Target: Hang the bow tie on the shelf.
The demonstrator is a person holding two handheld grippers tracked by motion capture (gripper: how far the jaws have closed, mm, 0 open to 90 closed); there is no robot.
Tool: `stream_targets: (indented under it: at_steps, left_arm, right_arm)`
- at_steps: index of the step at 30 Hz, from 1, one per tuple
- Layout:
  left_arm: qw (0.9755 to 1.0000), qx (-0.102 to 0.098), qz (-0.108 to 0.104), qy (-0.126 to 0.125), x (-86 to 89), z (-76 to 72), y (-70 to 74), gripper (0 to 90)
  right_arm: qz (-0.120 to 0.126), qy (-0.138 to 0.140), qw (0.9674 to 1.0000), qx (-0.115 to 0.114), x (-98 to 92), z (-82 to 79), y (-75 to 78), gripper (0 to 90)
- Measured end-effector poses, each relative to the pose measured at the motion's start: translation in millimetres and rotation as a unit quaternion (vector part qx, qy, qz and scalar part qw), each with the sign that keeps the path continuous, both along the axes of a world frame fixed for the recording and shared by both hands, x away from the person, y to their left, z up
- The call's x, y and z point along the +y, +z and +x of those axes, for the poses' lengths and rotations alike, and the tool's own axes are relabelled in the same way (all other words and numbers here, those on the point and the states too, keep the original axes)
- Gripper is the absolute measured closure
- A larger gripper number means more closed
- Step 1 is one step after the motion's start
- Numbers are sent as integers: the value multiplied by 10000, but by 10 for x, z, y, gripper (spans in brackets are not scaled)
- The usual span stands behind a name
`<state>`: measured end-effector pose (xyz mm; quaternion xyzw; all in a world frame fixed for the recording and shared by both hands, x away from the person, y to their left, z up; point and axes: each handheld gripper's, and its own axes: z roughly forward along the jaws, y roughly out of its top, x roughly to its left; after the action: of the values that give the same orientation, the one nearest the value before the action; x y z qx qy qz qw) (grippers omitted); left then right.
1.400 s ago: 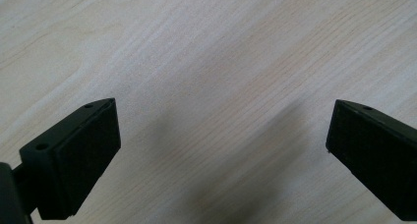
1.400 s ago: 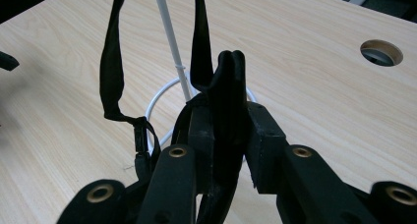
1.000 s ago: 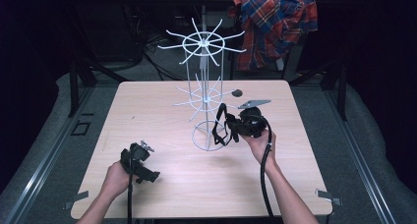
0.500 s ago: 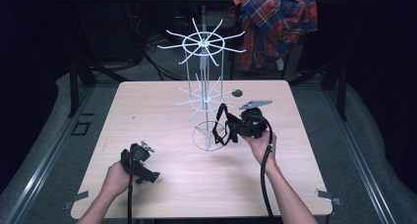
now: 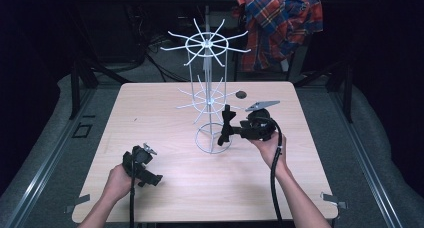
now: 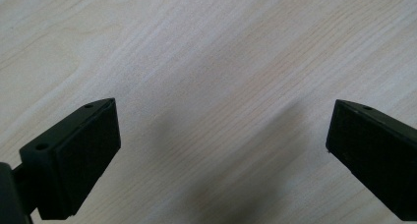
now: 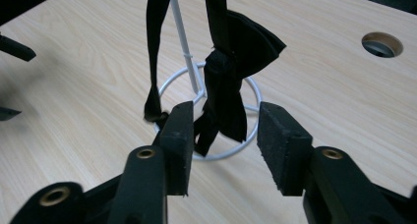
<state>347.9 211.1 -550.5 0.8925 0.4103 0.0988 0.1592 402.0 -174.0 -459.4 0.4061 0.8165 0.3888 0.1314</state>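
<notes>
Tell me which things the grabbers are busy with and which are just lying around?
Busy with:
- black bow tie, hanging on the white wire rack
- right gripper, fingers open on either side of the bow tie
- left gripper, open above bare table

Just lying around:
- plaid shirt behind the table
- round hole in the tabletop

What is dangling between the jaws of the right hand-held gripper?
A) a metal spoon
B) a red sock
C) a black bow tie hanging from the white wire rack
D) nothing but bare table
C: the right gripper view shows a black bow tie hanging by the white wire rack, between the open jaws of the right hand-held gripper.
</notes>
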Motion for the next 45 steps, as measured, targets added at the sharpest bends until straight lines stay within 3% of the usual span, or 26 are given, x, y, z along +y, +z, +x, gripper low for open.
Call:
stream_targets:
  at_steps: [8, 15, 26, 39, 45]
  left_arm:
    - [10000, -13, 6, 1, -2, 0, 5, 1]
    - [10000, -4, -5, 12, -3, 4, 0, 1]
    - [10000, -13, 5, 15, -6, 3, 2, 1]
    - [10000, 1, 12, 26, -15, 5, -6, 1]
    - [10000, 4, 26, 27, -18, 5, -10, 1]
  right_arm:
    - [-186, -23, 9996, 210, -113, -127, 188, 453]
    - [-311, 77, 9994, 153, -203, -297, 339, 338]
    - [-393, 149, 9991, 77, -395, -567, 502, 244]
    - [-584, 44, 9982, 111, -722, -829, 478, 162]
    - [-601, -81, 9979, 238, -922, -970, 369, 145]
